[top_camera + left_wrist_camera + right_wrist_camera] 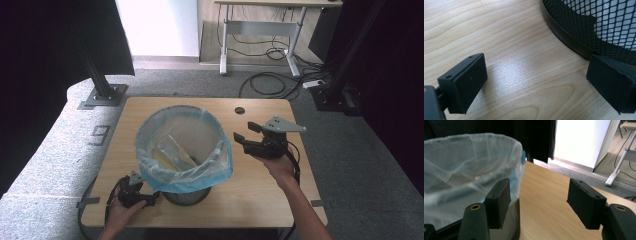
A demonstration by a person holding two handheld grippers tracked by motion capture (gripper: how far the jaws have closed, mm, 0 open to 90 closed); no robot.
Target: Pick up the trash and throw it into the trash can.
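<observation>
Wire-mesh bin (187, 195) w/ thin blue plastic liner (185, 175) stands mid-table (260, 200), bag mouth folded over the rim and something pale lying inside; left gripper (150, 199) sits low at the bin's base near the front edge, jaws spread wide and empty, while right gripper (243, 134) hovers just beside the rim on the other side, jaws likewise apart, holding nothing. Liner looks light, soft, slippery and easy to tear, so prob. best pinched at the folded-over edge (520, 167), not the taut wall. Bin itself seems light but stiff, liable to slide or tip if tugged.
</observation>
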